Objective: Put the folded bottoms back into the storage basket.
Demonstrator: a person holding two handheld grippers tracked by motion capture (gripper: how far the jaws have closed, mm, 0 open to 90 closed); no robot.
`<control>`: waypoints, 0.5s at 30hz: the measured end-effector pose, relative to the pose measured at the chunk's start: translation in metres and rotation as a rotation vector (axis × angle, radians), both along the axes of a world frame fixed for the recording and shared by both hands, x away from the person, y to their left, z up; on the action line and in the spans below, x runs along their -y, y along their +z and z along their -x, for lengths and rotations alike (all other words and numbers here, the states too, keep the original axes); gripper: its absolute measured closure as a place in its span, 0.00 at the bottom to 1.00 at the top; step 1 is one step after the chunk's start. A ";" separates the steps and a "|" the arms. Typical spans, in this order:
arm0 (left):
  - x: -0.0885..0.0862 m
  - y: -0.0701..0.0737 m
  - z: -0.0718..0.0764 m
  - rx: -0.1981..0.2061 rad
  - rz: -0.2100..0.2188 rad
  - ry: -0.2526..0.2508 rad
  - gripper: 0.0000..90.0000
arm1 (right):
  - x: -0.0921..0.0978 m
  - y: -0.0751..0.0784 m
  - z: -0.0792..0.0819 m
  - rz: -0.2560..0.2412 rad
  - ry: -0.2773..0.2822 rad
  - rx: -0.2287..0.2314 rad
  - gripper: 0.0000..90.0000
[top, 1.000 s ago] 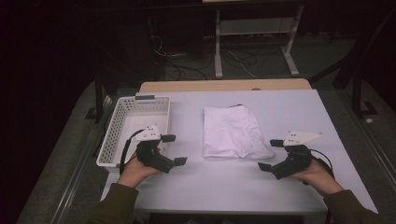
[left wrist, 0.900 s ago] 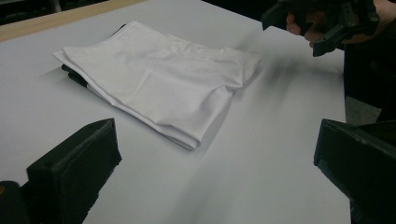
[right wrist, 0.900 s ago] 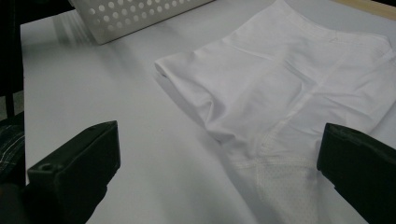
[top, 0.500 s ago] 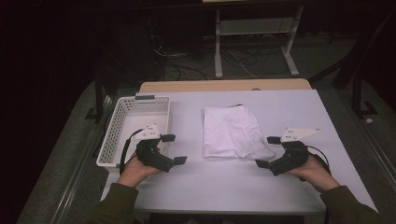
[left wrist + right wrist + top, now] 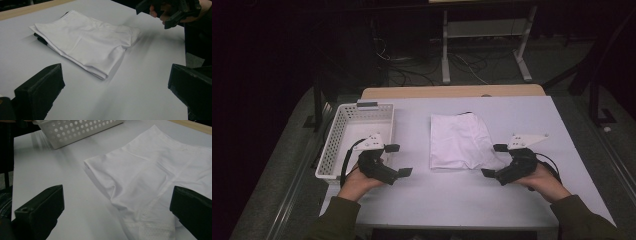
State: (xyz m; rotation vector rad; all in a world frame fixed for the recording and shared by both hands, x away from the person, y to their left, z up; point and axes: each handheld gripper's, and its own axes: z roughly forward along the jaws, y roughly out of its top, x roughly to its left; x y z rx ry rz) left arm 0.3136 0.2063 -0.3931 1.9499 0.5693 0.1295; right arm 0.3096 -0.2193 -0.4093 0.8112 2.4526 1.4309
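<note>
the folded white cloth (image 5: 160,177) runs off the right gripper view's right edge; the basket (image 5: 80,131) is cropped at top.

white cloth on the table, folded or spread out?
Folded. The white cloth lies flat on the table as a compact rectangle, and the left gripper view shows stacked layers along its near edge.

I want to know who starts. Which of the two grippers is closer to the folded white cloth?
The right gripper: its jaws nearly reach the folded white cloth at its near right corner. The left gripper has bare table between it and the cloth.
</note>
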 end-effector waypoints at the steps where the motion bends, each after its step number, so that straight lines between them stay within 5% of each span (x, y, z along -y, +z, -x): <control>1: 0.000 0.000 0.000 0.000 0.000 0.000 0.00 | 0.000 0.000 -0.001 0.000 0.002 -0.001 0.00; 15: 0.000 0.000 0.000 -0.002 -0.003 0.002 0.00 | -0.008 0.002 -0.009 -0.006 0.016 0.003 0.00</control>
